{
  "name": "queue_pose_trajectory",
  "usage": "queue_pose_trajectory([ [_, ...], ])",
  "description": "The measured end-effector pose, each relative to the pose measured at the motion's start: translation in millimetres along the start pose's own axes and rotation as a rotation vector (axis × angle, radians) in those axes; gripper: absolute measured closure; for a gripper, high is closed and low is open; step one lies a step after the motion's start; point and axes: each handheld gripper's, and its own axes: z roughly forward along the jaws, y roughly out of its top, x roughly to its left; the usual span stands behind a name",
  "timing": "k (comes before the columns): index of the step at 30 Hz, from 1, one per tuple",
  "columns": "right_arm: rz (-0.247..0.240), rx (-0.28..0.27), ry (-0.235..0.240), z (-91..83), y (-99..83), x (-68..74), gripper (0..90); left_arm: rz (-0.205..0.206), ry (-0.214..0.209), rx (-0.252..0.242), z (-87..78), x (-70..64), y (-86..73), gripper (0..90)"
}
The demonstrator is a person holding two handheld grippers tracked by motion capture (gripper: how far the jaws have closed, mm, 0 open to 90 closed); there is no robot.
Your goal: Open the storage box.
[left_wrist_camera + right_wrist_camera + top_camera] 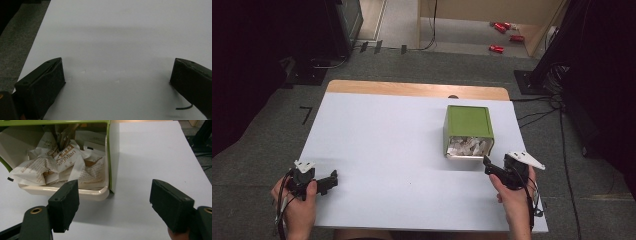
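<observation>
— Grey carpet all round, and that pale tabletop has hardly anything on it. What's the green thing?

— A small green bin tipped on its side, toward the far right of the tabletop, its mouth facing the near edge. Crumpled paper wrappers are packed inside against its cream rim.

— So why is the right claw parked there?

— I'd guess it's lined up to deal with that bin, either pulling wrappers out or setting it upright. Its jaws stand wide apart, gripping nothing, and it sits just near of the bin's mouth, slightly to the right. From the right gripper view, the left jaw is close in front of the rim but I can't say it touches; the other hangs over bare tabletop past the bin's side wall.

— And the left claw?

— Near left corner, well apart from the bin, low over the tabletop. Also spread open and empty. It looks like it's simply waiting out of the way.
</observation>
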Motion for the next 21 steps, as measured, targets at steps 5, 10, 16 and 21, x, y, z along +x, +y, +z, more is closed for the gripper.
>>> queue_pose_trajectory([
  [5, -0.001, 0.0, -0.026, 5.8, 3.3, 3.6, 27.8, 0.0, 0.0, 0.0, 0.0, 0.0, 0.0, 0.0],
  [10, 0.009, 0.005, -0.024, 11.6, 5.8, 5.1, 33.0, 0.0, 0.0, 0.0, 0.0, 0.1, 0.0, 0.0],
  [16, 0.024, 0.013, -0.008, 20.9, 7.7, 2.5, 41.9, 0.0, 0.0, 0.0, 0.0, 0.1, 0.1, 0.0],
  [21, 0.022, 0.032, -0.019, 29.2, 6.8, 4.6, 53.2, 0.0, 0.0, 0.0, 0.0, 0.1, 0.0, 0.0],
])
